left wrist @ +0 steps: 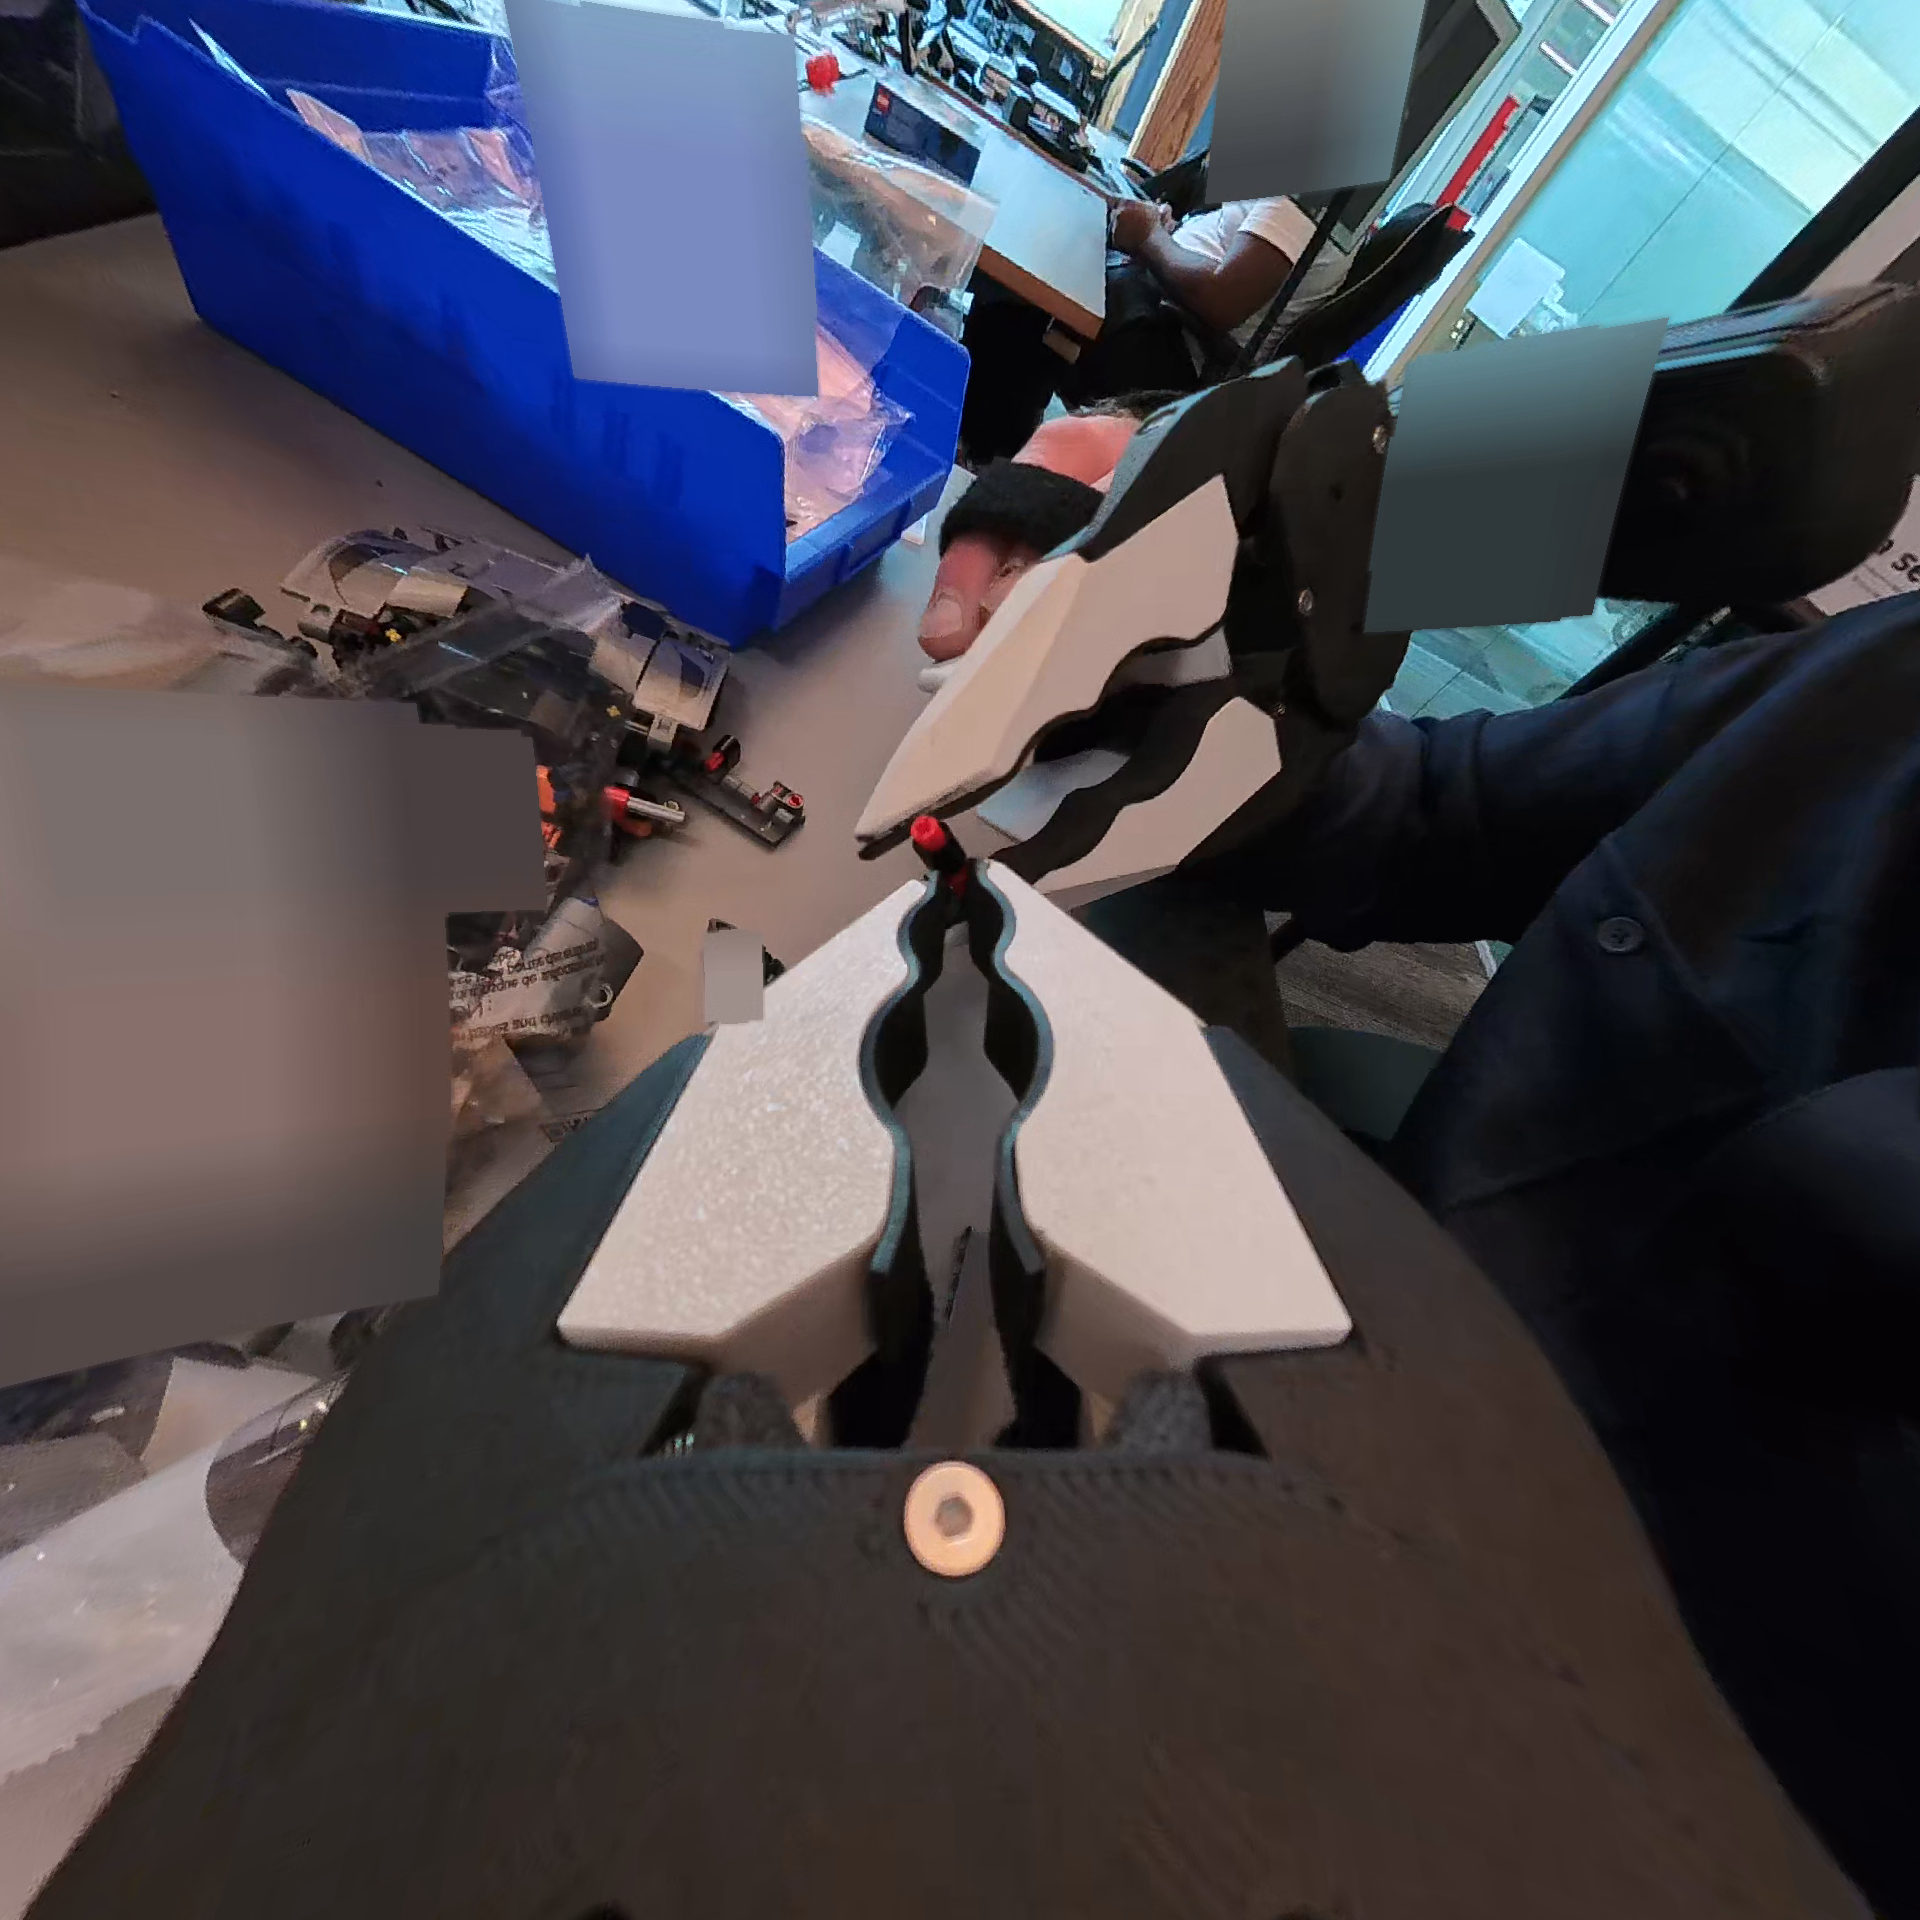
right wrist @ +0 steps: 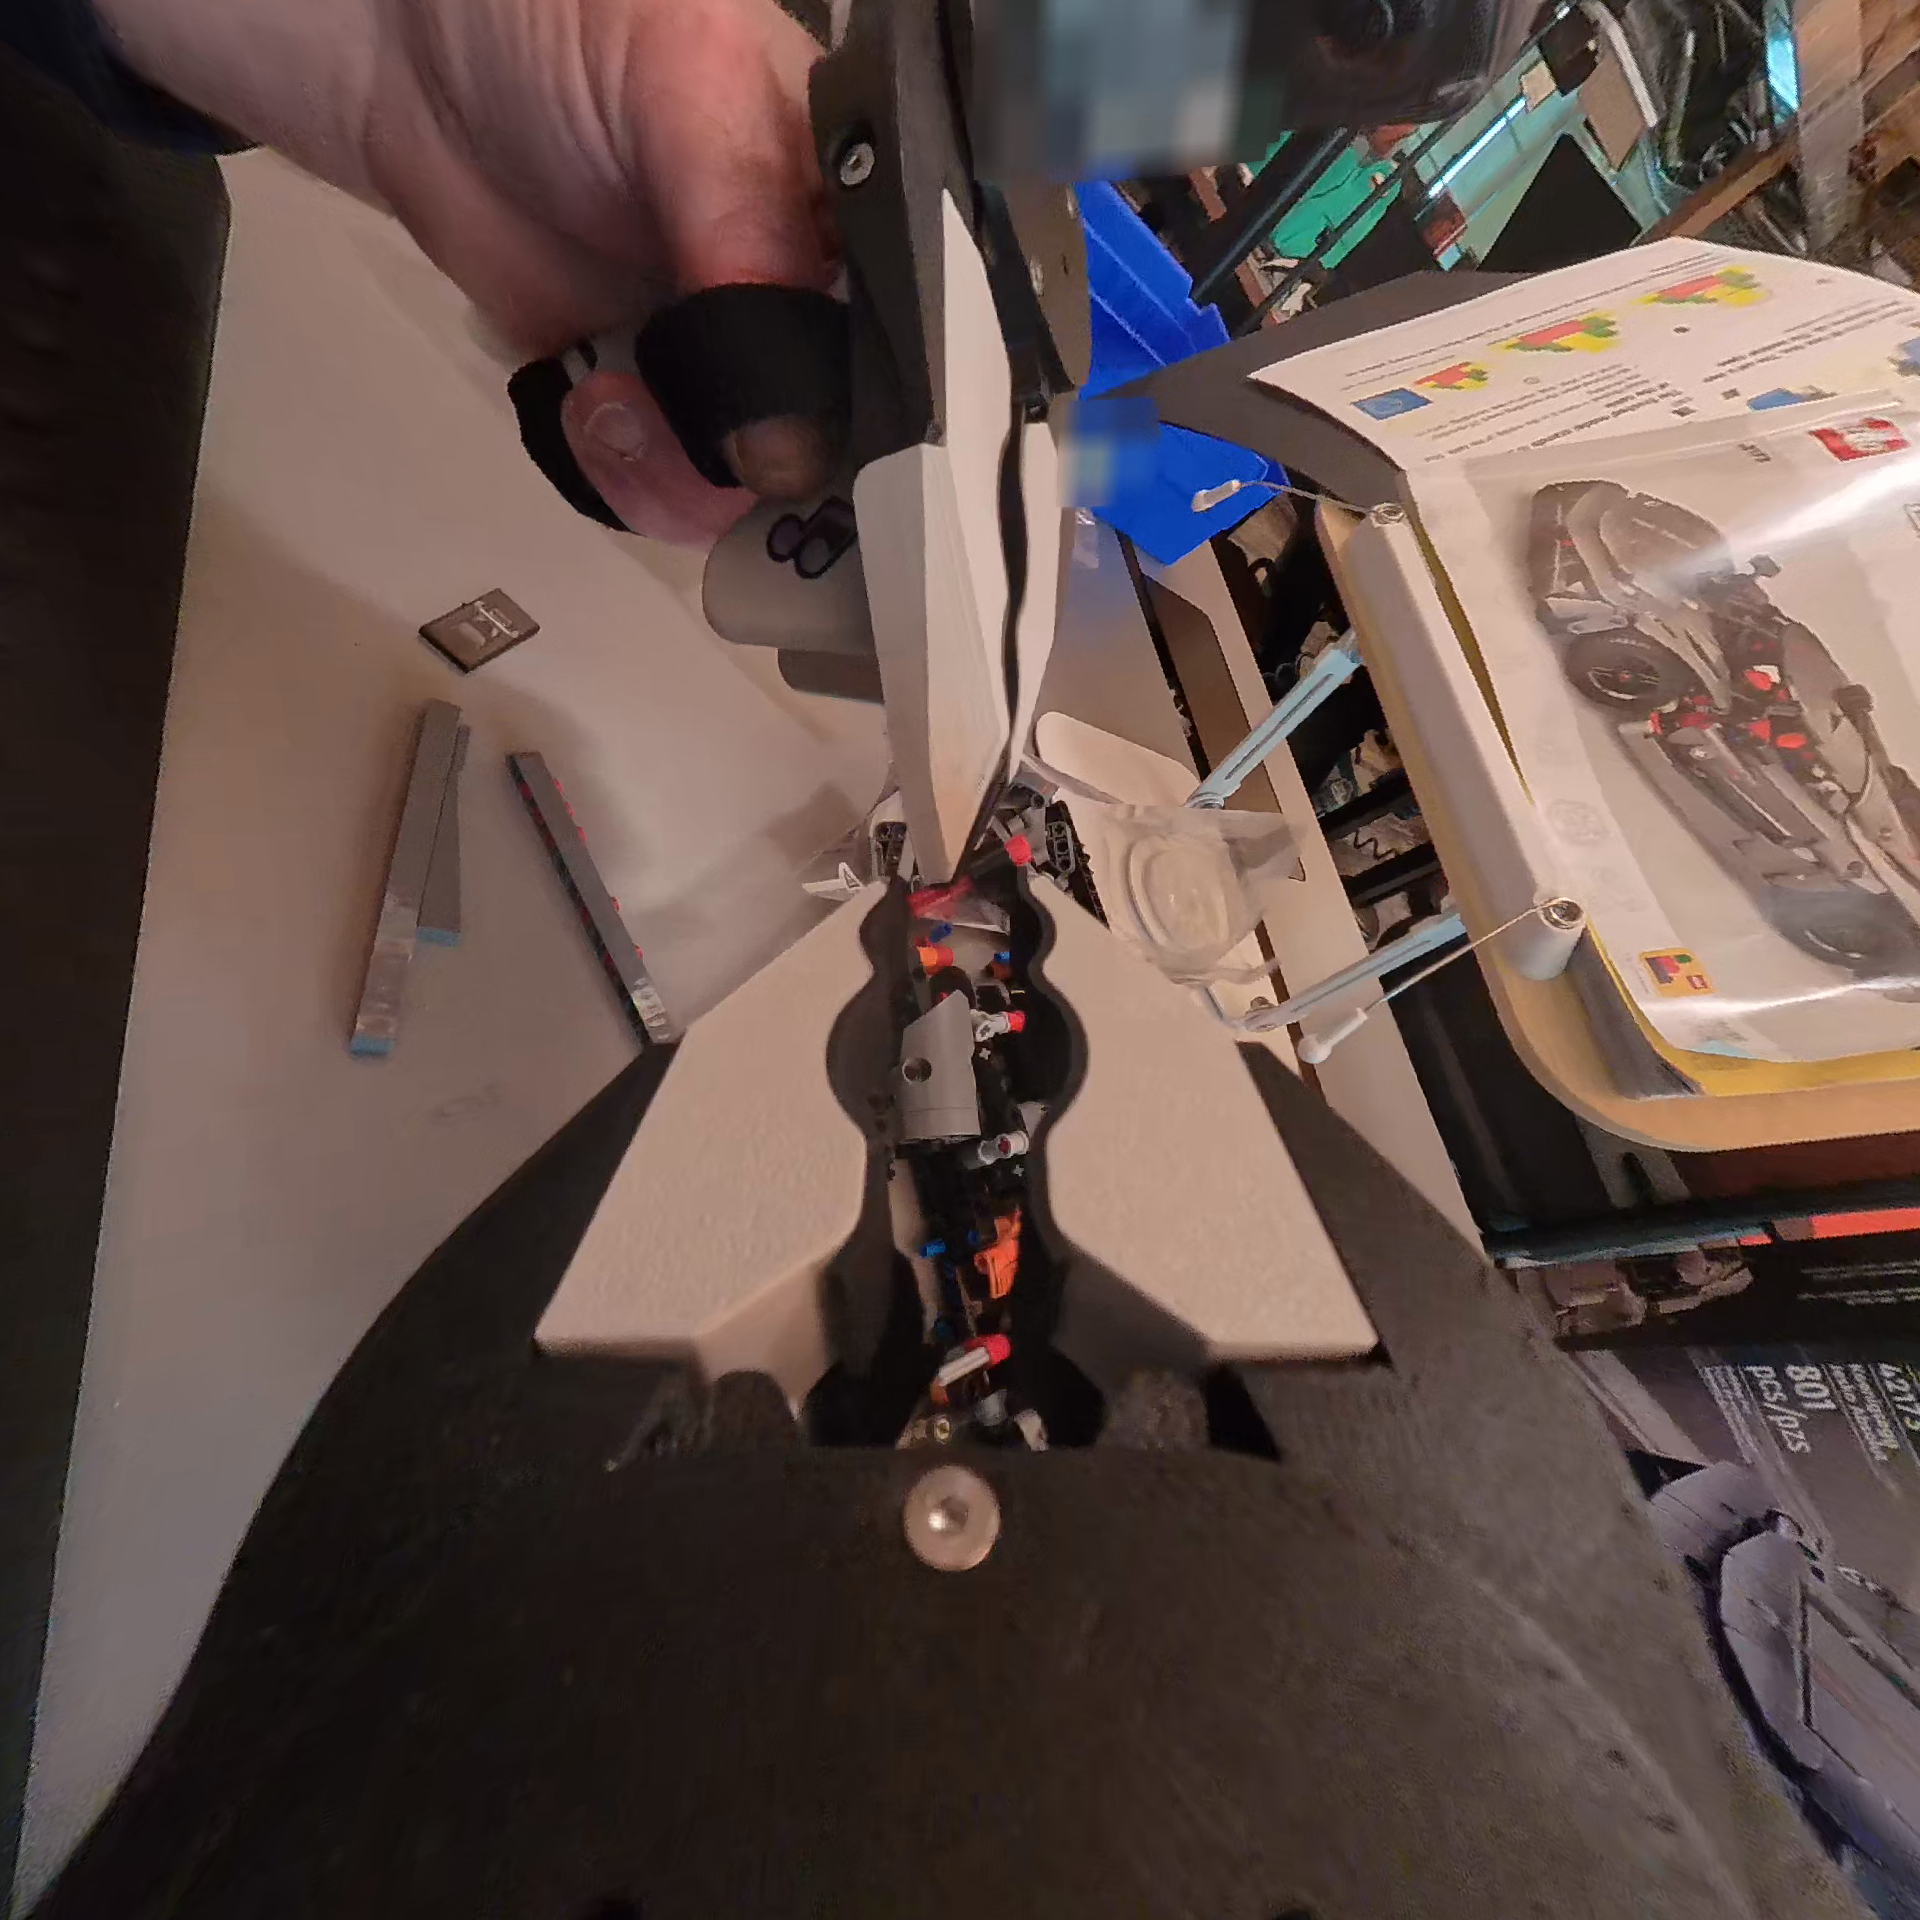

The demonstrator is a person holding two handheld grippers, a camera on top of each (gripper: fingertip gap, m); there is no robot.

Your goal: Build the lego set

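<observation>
— So, where do we have the red pin [left wrist: 928, 837]?
— We pinch it at our left gripper [left wrist: 948, 883] tips; our right gripper [right wrist: 940, 902] clamps its other end, above the table [left wrist: 156, 436].

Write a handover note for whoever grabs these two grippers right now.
Left gripper: shut on a small red and black pin at its fingertips.
Right gripper: nearly closed, tips meeting the left's at the pin; whether it grips is unclear.
Partly built car chassis lies on the table below. Loose parts and bags sit beside the blue bin; instruction booklet is propped at right.
Done: chassis started. Left: seat this pin, continue building.
</observation>
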